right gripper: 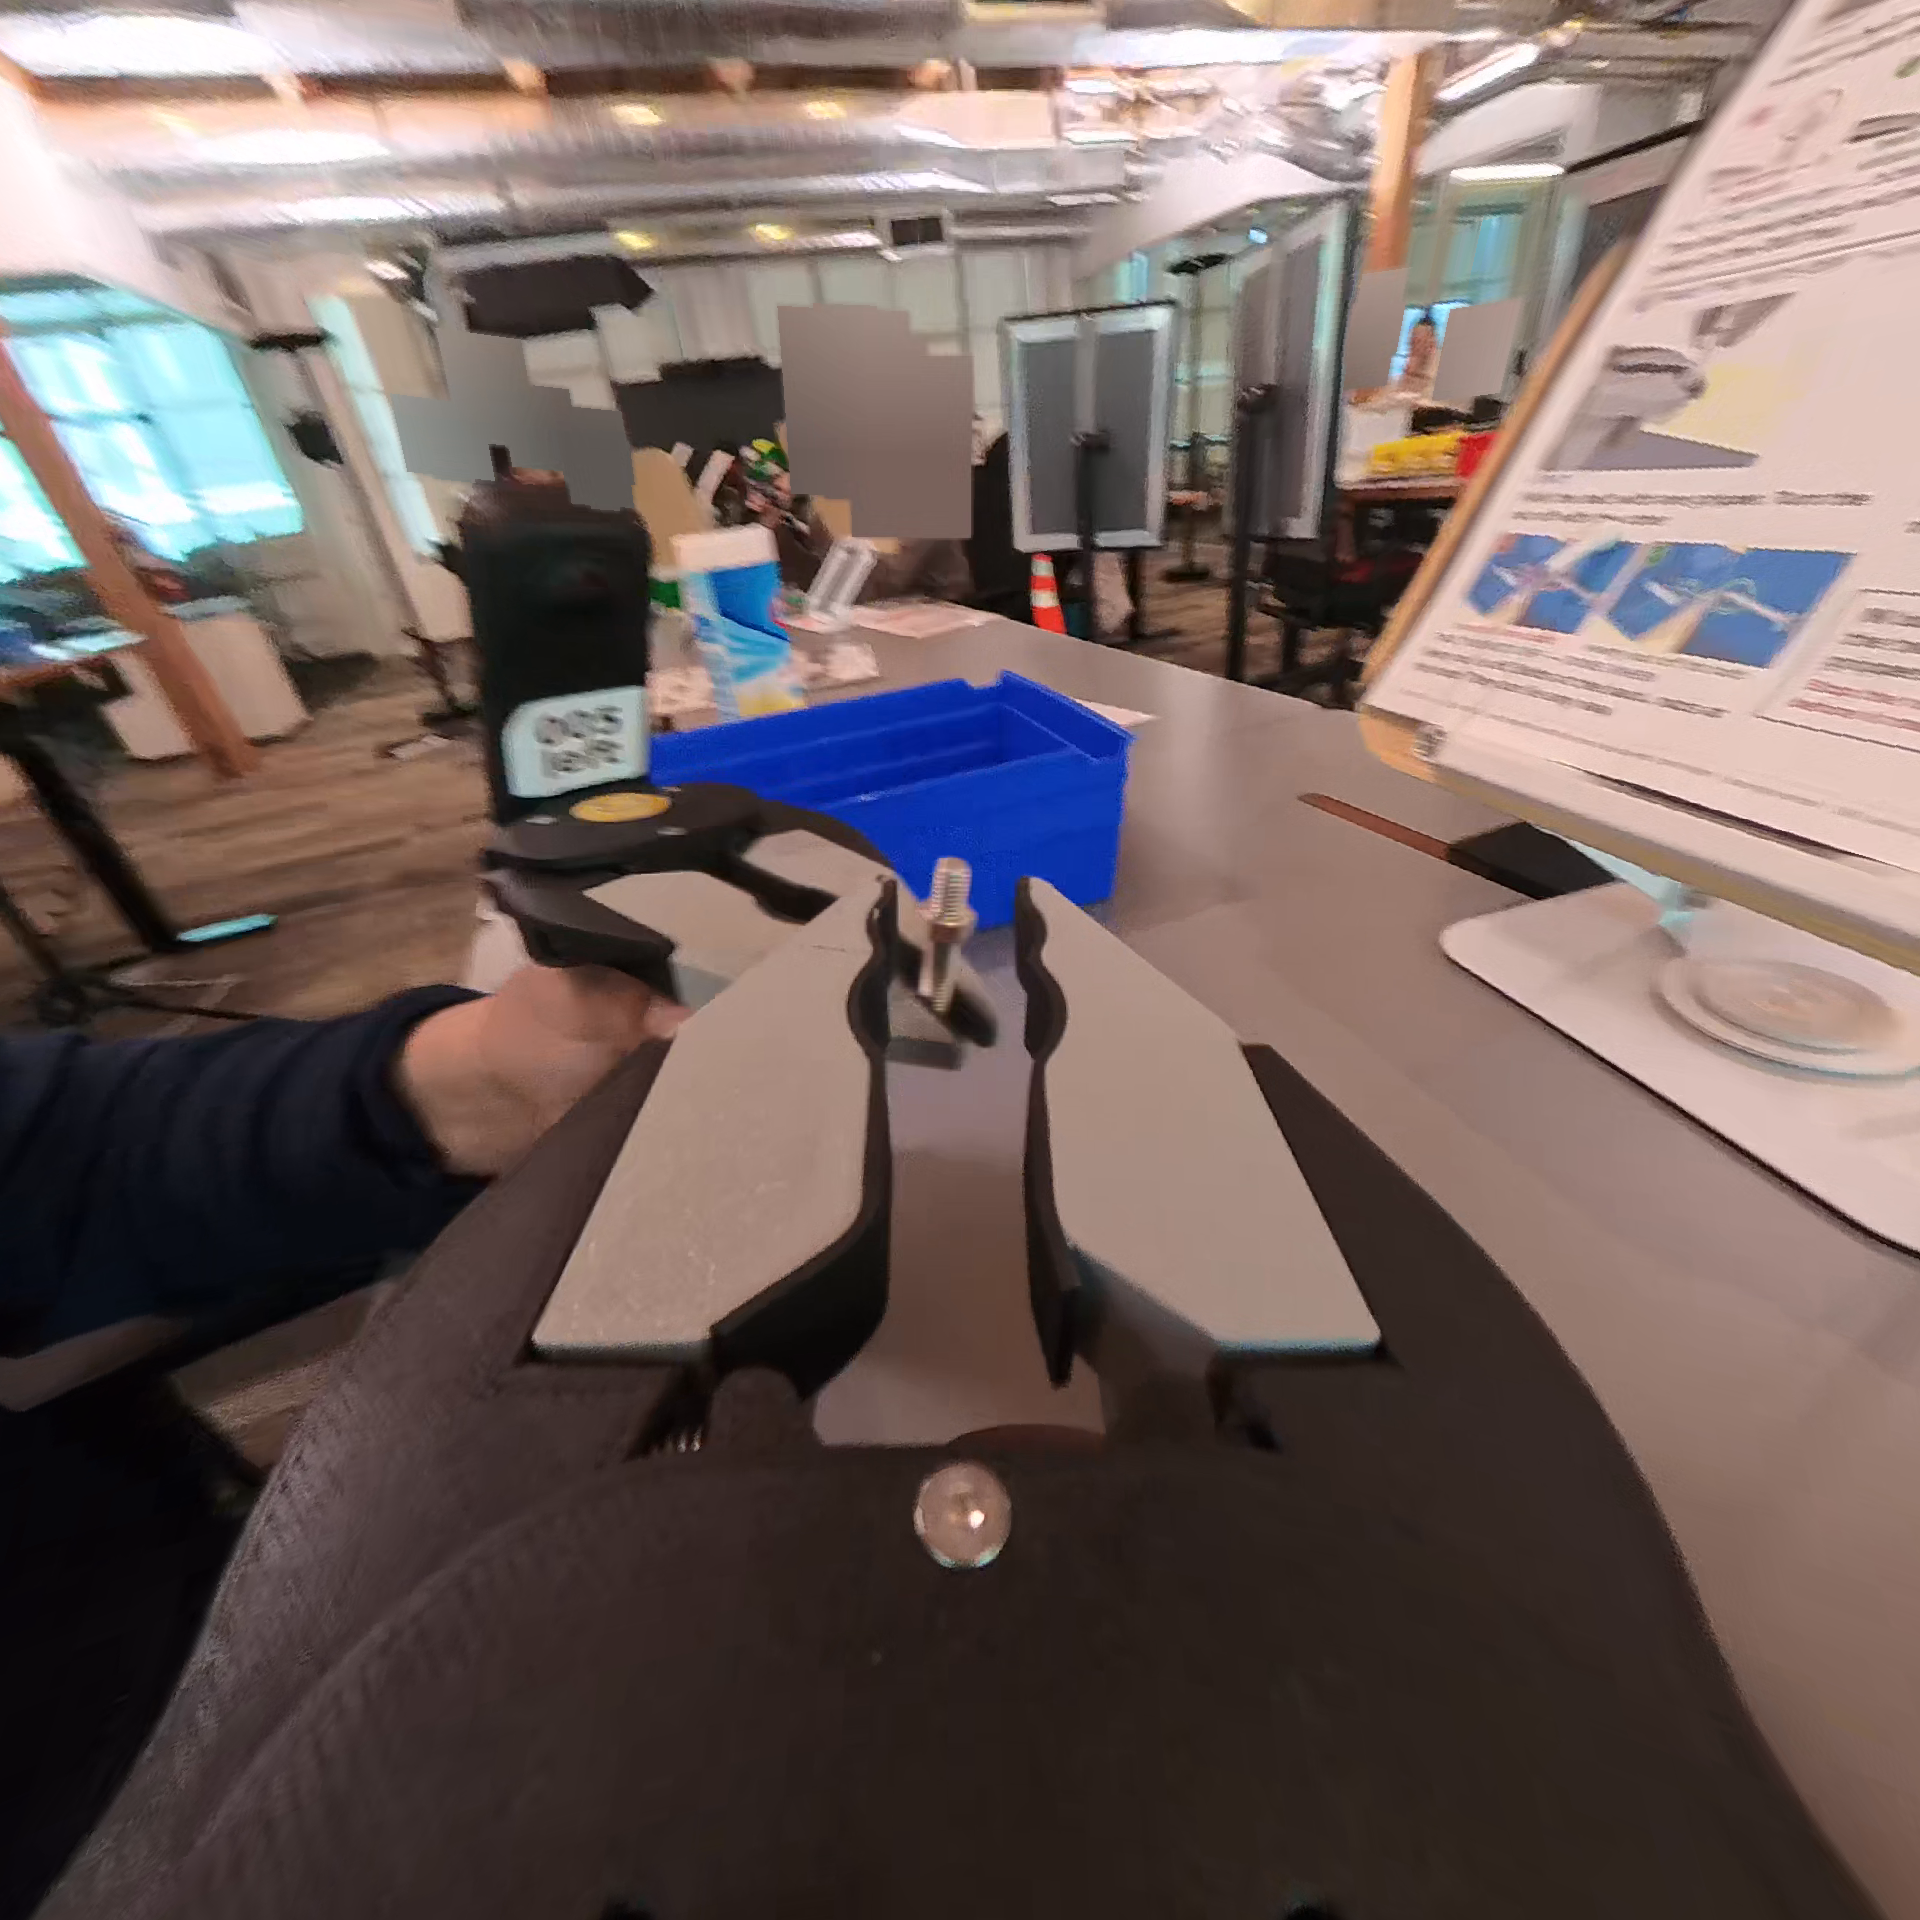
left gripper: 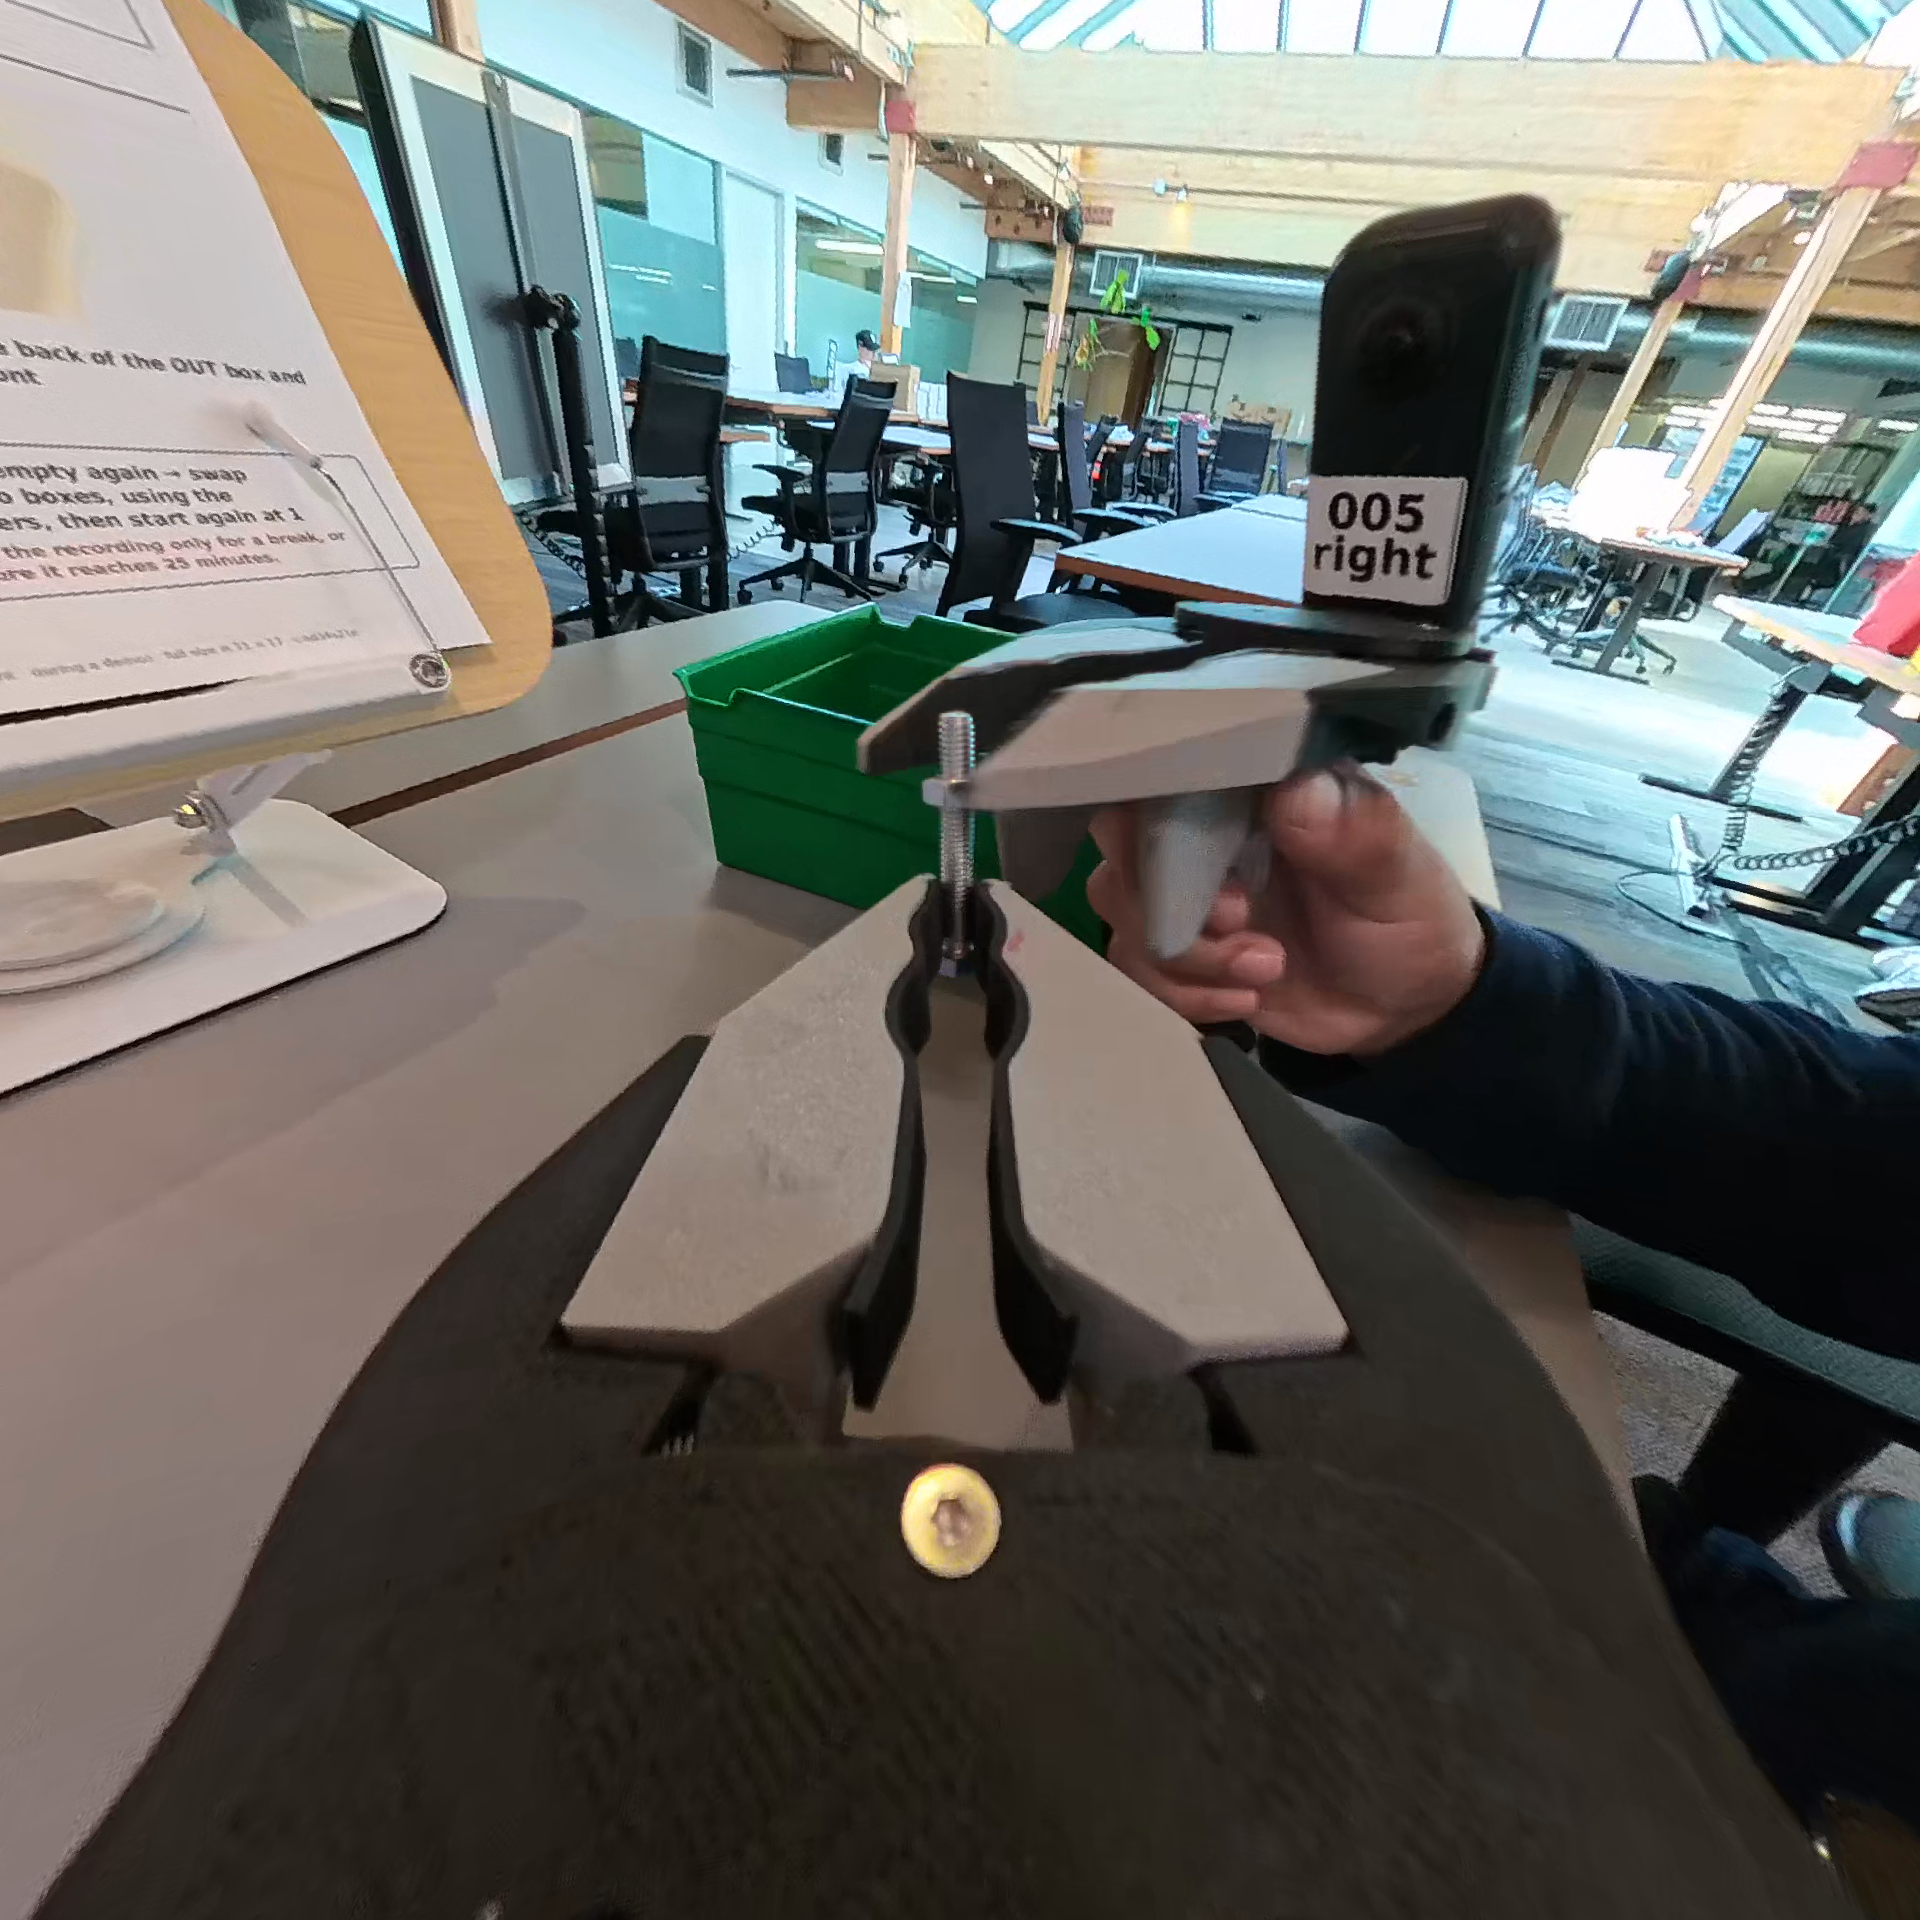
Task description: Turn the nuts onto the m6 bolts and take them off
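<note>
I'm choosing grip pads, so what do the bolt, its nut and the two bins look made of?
The bolt and nut look like bright plated steel: silvery, shiny, with crisp threads. The green bin and blue bin look like moulded plastic: uniform saturated colour, thin walls, a slight gloss. The exact alloy or plastic can't be told.

The bolt (left gripper: 956,831) is a silver threaded one and it stands upright above the worktop, with its lower end clamped between the tips of the left claw (left gripper: 958,940). The nut (left gripper: 940,792) is silver too and sits on the thread, some way below the top end of the bolt.
</note>
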A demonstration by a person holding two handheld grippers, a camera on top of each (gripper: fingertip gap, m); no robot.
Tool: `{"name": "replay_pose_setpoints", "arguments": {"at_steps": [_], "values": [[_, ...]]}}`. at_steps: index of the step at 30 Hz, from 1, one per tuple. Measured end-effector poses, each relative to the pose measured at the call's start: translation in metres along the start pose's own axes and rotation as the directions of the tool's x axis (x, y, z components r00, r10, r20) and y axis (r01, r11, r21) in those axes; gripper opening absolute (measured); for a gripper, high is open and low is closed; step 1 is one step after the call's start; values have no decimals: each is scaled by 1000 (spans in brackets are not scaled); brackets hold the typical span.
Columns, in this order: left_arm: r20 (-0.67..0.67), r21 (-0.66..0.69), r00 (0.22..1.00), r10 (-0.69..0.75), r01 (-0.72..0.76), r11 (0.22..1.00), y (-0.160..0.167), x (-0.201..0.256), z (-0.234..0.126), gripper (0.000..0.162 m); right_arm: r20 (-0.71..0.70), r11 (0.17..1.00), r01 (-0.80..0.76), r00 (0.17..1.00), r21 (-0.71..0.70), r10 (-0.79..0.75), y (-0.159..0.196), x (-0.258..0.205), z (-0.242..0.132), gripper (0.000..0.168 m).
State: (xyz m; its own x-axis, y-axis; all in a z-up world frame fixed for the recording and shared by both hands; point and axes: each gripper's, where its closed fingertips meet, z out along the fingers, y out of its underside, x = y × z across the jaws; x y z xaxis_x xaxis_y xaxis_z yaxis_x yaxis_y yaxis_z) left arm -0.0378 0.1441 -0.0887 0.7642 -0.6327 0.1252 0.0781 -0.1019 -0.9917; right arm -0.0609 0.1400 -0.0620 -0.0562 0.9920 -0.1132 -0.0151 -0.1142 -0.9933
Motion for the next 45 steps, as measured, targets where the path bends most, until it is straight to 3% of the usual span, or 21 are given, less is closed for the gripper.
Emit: {"name": "replay_pose_setpoints", "arguments": {"at_steps": [3, 5, 10, 12, 13, 15, 21, 24, 25, 26, 29, 32, 34, 36, 37, 40, 45], "values": [[57, 2, 998, 25, -25, 1000, -1, -9, -1, 3, -49, 998, -66, 997, -11, 65, 3, 17, -5, 32], [59, 21, 998, -16, 15, 1000, -3, -14, -4, 3, -67, 993, -121, 990, 6, 121, 1, 28, -11, 21], [71, -3, 997, -14, 14, 1000, 5, -16, 1, 3, 32, 995, -98, 995, -14, 99, 4, 3, 1, 26], [80, -1, 997, -16, 17, 1000, 5, -16, 1, 3, -68, 993, -92, 994, -75, 87, 18, 18, 4, 19], [83, -13, 997, -12, 13, 1000, 7, -18, 2, 3, -84, 988, -130, 989, -82, 123, 21, 25, 2, 31], [83, -15, 996, -29, 30, 999, 9, -21, 2, 3, -52, 973, -220, 975, -69, 217, 21, 28, -1, 19], [80, -29, 996, -34, 37, 999, 14, -21, 5, 3, -10, 988, -149, 989, -45, 148, 14, 12, 4, 23], [100, -22, 995, -28, 30, 999, 12, -23, 3, 3, -77, 980, -189, 980, -62, 184, 20, 30, 0, 28], [100, -10, 994, -37, 39, 999, 10, -25, 1, 3, -100, 975, -216, 972, -41, 211, 18, 38, -5, 18], [102, 0, 993, -52, 52, 999, 8, -28, 0, 3, -110, 974, -226, 969, -11, 223, 13, 44, -10, 18], [102, -14, 993, -50, 52, 999, 11, -29, 0, 3, -44, 978, -204, 978, 36, 205, 1, 31, -10, 22], [72, -31, 997, -24, 27, 999, 15, -19, 6, 3, -20, 986, -162, 987, -29, 162, 12, 15, 6, 31], [67, -17, 998, -14, 15, 1000, 12, -15, 6, 3, -75, 986, -154, 986, -65, 149, 20, 21, 8, 26], [95, 4, 995, -22, 21, 1000, 7, -21, 2, 3, -91, 980, -194, 978, -53, 189, 19, 31, 1, 34], [94, 19, 995, -36, 34, 999, 4, -24, -1, 3, -108, 975, -218, 971, -31, 214, 17, 39, -5, 22], [102, 20, 993, -67, 66, 998, 5, -32, -4, 3, -66, 973, -227, 971, 39, 229, 2, 40, -16, 23], [71, -20, 997, -38, 39, 999, 15, -19, 6, 3, -32, 988, -149, 988, -35, 148, 13, 17, 2, 29]]}}
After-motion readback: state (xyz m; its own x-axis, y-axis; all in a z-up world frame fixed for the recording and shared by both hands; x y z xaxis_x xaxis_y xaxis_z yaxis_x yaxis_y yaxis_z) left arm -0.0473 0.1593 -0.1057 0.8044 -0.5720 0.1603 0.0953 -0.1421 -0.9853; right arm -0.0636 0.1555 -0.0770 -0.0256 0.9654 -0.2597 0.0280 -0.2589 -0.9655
